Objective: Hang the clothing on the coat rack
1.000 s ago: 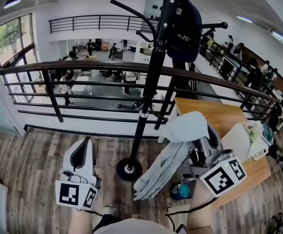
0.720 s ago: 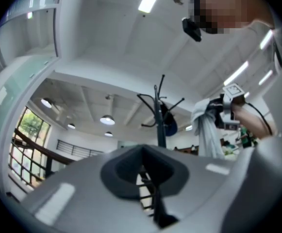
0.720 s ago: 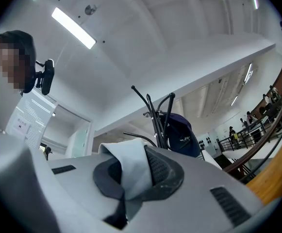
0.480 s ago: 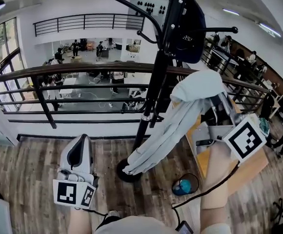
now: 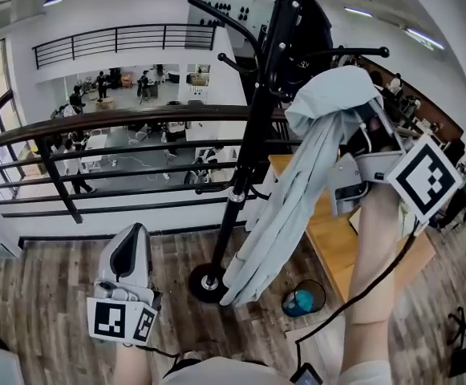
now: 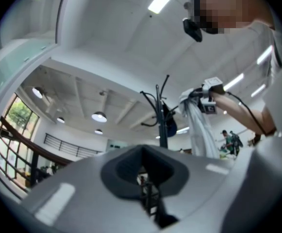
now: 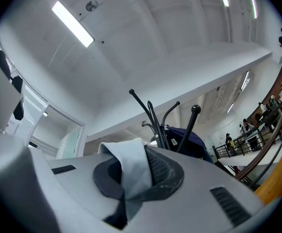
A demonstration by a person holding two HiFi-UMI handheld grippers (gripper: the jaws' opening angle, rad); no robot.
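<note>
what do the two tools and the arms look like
Both the left tool and right tool have light grey, tapering plastic bodies with dark lining at the jaws. Each carries a white cube with black square markers. A thin black cable trails from the right one. No sleeves cover the forearms.

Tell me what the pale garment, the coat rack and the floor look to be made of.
The pale garment looks like soft matte cloth: it hangs in long limp folds. The coat rack is probably metal, black with a slight sheen, with a thin pole and slim curved hooks. The floor shows wood-look planks with grey-brown grain; real wood or laminate cannot be told.
</note>
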